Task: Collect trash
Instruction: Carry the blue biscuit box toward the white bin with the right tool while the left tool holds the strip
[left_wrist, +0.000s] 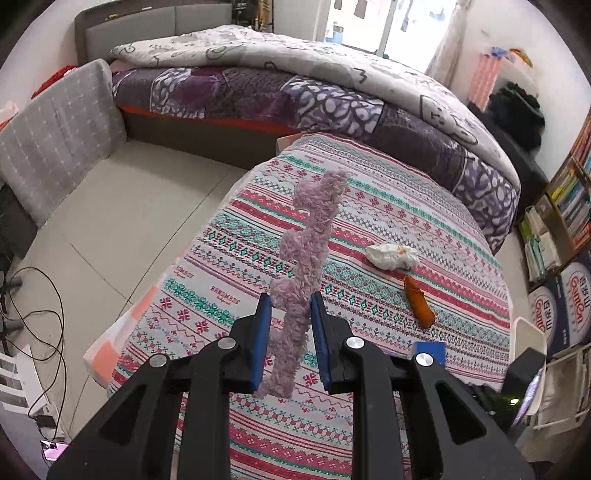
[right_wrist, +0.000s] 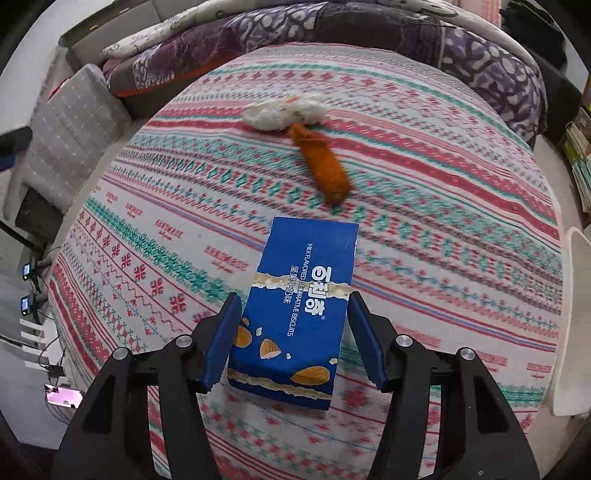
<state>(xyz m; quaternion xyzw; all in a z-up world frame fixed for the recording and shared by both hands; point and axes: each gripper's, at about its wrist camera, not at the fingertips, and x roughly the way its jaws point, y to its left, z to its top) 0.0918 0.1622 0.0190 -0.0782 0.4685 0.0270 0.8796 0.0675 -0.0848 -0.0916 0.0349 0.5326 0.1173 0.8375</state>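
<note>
My left gripper (left_wrist: 290, 306) is shut on a long fuzzy pink strip (left_wrist: 314, 236) that stands up between the blue pads above the patterned tablecloth (left_wrist: 406, 206). My right gripper (right_wrist: 291, 306) is shut on a blue biscuit box (right_wrist: 303, 306), held flat above the cloth; a corner of the box also shows in the left wrist view (left_wrist: 428, 349). A crumpled white tissue (right_wrist: 284, 110) and an orange wrapper (right_wrist: 325, 166) lie on the cloth beyond the box. They also show in the left wrist view, the tissue (left_wrist: 393, 254) and the wrapper (left_wrist: 419, 302) to the right of the strip.
A bed with purple and grey quilts (left_wrist: 295, 81) stands behind the table. A grey cushion (left_wrist: 55, 140) leans at the left over tiled floor (left_wrist: 110, 221) with cables. Bookshelves (left_wrist: 569, 199) and a white chair (right_wrist: 576, 314) are on the right.
</note>
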